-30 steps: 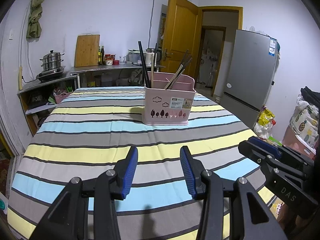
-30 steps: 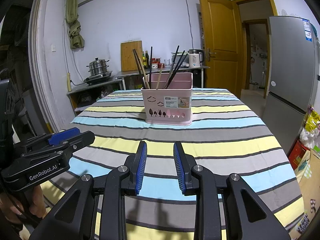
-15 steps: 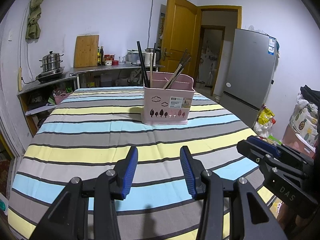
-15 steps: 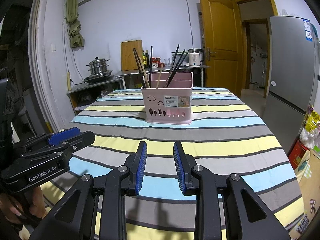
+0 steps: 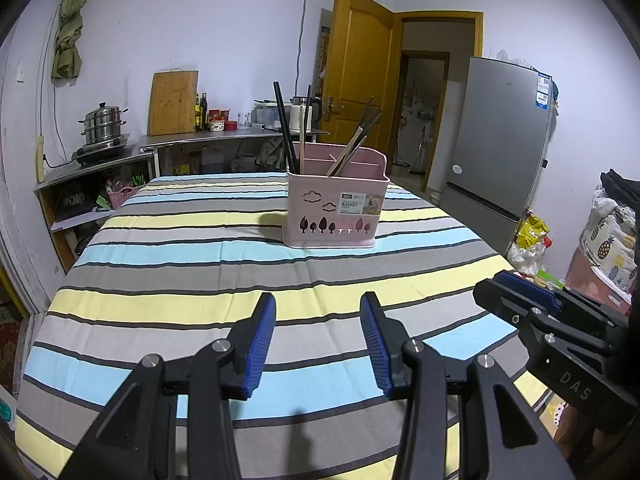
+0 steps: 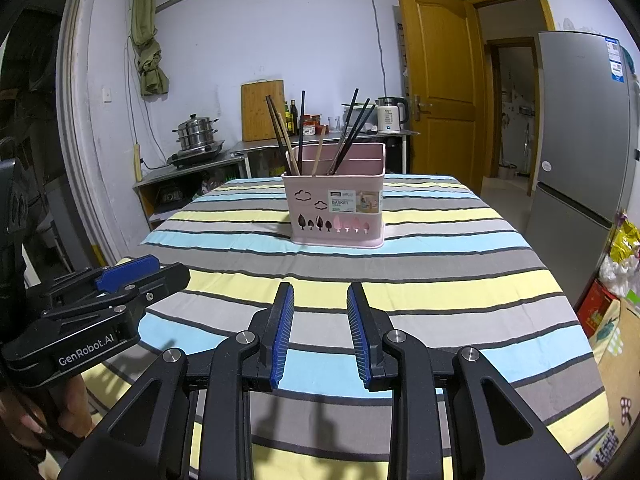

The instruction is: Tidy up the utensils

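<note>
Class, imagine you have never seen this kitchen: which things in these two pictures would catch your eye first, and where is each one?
First, the pink utensil basket standing alone mid-table on the striped tablecloth, with dark and wooden chopsticks sticking up from it. Next, the two open, empty hand-held grippers: the right hand-held gripper fills the foreground, and the left hand-held gripper likewise in its own view. Behind, the yellow-brown door stands open at the right.

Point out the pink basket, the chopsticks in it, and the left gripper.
Pink basket (image 6: 336,216), right wrist view, on its front wall by the label.
Chopsticks (image 6: 352,128), right wrist view, on a dark stick above the rim.
Left gripper (image 5: 318,338), left wrist view, midway between its open fingertips.
</note>
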`<state>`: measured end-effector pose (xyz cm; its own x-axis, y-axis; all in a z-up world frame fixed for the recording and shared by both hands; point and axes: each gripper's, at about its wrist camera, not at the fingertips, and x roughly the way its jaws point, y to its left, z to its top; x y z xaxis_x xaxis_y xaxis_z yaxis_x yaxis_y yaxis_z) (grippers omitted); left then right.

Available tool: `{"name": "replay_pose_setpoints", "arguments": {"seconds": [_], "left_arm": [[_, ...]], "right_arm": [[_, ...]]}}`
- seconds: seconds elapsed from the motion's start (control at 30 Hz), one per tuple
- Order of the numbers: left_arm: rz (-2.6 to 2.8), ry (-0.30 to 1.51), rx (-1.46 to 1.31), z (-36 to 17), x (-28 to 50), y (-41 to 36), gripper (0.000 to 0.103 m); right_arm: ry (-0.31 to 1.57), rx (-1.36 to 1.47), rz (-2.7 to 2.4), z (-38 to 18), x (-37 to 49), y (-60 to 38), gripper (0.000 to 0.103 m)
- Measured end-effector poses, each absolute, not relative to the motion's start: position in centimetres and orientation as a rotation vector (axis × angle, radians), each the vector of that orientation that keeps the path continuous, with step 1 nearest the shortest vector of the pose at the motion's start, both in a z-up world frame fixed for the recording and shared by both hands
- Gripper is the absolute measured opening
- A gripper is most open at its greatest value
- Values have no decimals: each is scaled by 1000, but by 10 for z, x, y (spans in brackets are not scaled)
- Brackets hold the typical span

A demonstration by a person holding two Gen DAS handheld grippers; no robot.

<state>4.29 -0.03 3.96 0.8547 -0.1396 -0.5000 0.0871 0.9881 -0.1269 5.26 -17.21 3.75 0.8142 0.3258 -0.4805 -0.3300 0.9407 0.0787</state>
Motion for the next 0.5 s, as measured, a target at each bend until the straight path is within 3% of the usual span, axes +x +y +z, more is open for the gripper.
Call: {"name": "replay_pose_setpoints", "arguments": {"seconds": [0.5], "left_arm": [[-130,520,-98,39,40,-1,46]], "right_arm": [[506,-8,350,36,51,-172,28]]}}
